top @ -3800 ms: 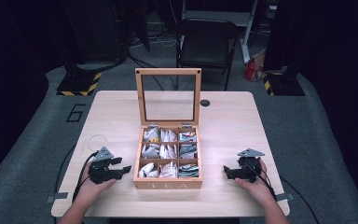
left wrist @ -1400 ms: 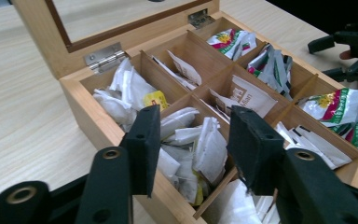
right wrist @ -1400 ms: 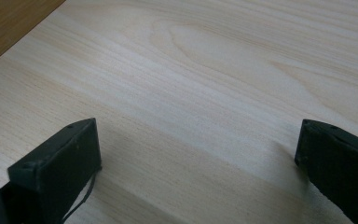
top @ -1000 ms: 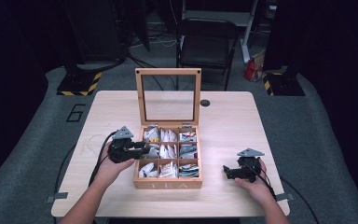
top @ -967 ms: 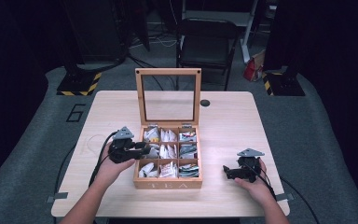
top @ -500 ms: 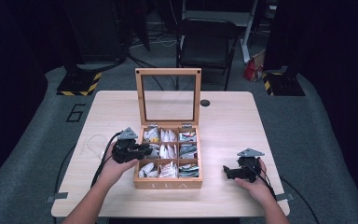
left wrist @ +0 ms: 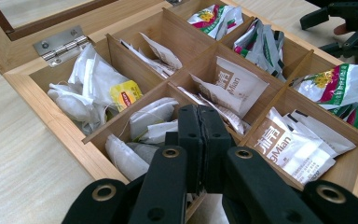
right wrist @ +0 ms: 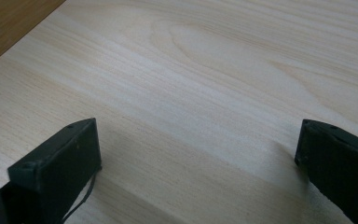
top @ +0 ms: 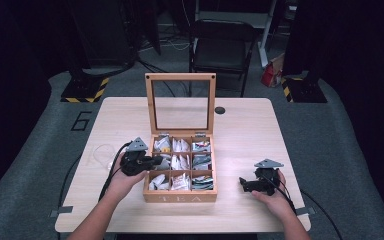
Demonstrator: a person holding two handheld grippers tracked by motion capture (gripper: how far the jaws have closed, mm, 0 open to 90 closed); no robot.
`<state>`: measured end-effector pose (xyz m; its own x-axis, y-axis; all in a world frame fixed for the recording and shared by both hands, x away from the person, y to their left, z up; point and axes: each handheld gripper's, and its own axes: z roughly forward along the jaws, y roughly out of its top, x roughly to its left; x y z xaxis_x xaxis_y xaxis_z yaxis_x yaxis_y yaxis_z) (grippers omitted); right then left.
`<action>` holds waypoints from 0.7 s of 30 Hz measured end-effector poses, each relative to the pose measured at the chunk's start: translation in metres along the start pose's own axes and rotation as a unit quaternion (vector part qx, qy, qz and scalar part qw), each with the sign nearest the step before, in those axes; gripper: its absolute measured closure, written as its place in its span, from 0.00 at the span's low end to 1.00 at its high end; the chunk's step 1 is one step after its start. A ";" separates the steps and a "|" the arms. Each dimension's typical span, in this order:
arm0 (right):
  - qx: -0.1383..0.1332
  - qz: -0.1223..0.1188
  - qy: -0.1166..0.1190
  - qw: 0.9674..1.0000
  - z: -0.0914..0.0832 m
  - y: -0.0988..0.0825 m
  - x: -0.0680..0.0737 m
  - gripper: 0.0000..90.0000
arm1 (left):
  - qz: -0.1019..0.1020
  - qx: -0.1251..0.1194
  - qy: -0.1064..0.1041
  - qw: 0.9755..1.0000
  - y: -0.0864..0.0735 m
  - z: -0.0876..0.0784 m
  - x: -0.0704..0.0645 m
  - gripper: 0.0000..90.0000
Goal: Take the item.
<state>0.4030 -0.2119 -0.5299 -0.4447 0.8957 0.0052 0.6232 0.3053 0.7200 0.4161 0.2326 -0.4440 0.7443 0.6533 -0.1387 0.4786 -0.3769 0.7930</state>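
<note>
The left tool (top: 157, 161) is reaching in over the left wall of the tea box (top: 180, 197), at its middle row. Its jaws have just been closing and are now meeting pad to pad. In the left gripper view the left tool (left wrist: 199, 121) is sitting right above the white tea bags (left wrist: 154, 119) in the middle-left compartment of the tea box (left wrist: 42, 100). No bag is showing between the pads. Whether they are pinching a thin edge or a string is hidden beneath them.

Those bags are lying just below and ahead of the tips, leaning along the compartment. The left hand is by far the nearer one. The wooden dividers are crowding both sides of the jaws, so I judge straight up to be the only free way out. The raised lid (top: 180, 76) is standing at the back of the tea box, well away from that path.

Right of the tea box, well apart from it, the right tool (top: 242, 184) is resting low over bare desk (top: 240, 130). In the right gripper view the right tool (right wrist: 196, 140) is holding its jaws wide apart with nothing between them.
</note>
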 end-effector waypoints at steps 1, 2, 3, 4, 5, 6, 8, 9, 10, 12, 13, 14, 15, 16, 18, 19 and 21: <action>0.001 0.000 -0.001 1.000 0.000 0.000 0.000 0.00 | 0.001 -0.001 0.000 1.000 0.000 -0.001 0.000 0.99; 0.001 0.000 -0.001 1.000 0.000 0.000 0.000 0.00 | 0.001 -0.001 0.000 1.000 0.000 -0.001 0.000 0.99; 0.000 0.001 0.000 1.000 0.000 0.000 0.000 0.00 | 0.002 -0.002 -0.001 1.000 0.000 -0.002 0.001 0.99; 0.000 -0.001 -0.002 1.000 0.000 0.000 0.000 0.00 | 0.000 -0.005 0.001 1.000 0.000 -0.003 0.001 0.99; -0.001 -0.002 -0.001 1.000 0.000 0.000 0.000 0.00 | 0.001 -0.006 0.000 1.000 0.001 -0.004 0.001 0.99; 0.000 -0.001 -0.001 1.000 0.000 0.000 0.000 0.00 | -0.004 -0.009 -0.001 1.000 0.001 -0.005 0.001 0.99; 0.001 -0.001 -0.001 1.000 0.000 0.000 0.000 0.00 | -0.002 -0.010 0.001 1.000 0.001 -0.006 0.002 0.99; 0.001 0.001 -0.001 1.000 0.000 0.000 0.000 0.00 | -0.004 -0.013 0.002 1.000 0.003 -0.009 0.003 0.99; 0.001 0.003 0.000 1.000 0.000 0.000 0.000 0.00 | -0.007 -0.017 0.004 1.000 0.004 -0.011 0.003 0.99; -0.001 -0.001 0.000 1.000 0.000 0.000 0.000 0.00 | -0.005 -0.018 0.006 1.000 0.006 -0.015 0.003 0.99; 0.001 0.000 -0.001 1.000 0.000 0.000 0.000 0.00 | -0.004 -0.022 0.009 1.000 0.008 -0.017 0.003 0.99; 0.000 -0.001 -0.001 1.000 0.000 0.000 0.000 0.00 | -0.004 -0.022 0.009 1.000 0.008 -0.017 0.003 0.99; 0.000 0.000 0.000 1.000 0.000 0.000 0.000 0.00 | -0.001 -0.024 0.013 1.000 0.012 -0.022 0.004 0.99; 0.001 0.003 0.000 1.000 0.000 0.000 0.000 0.00 | 0.000 -0.025 0.012 1.000 0.015 -0.027 0.004 0.99; 0.000 0.001 0.000 1.000 0.000 0.000 0.000 0.00 | 0.006 -0.030 0.017 0.999 0.020 -0.031 0.004 0.99; 0.001 0.001 -0.001 1.000 0.000 0.000 0.000 0.00 | 0.014 -0.033 0.023 0.999 0.026 -0.040 0.006 0.99; 0.001 0.002 0.000 1.000 0.000 0.000 0.000 0.00 | 0.015 -0.038 0.027 0.999 0.030 -0.045 0.007 0.99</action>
<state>0.4028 -0.2116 -0.5296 -0.4420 0.8970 0.0079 0.6264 0.3023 0.7184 0.4146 0.2553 -0.3943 0.7307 0.6776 -0.0837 0.4178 -0.3469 0.8397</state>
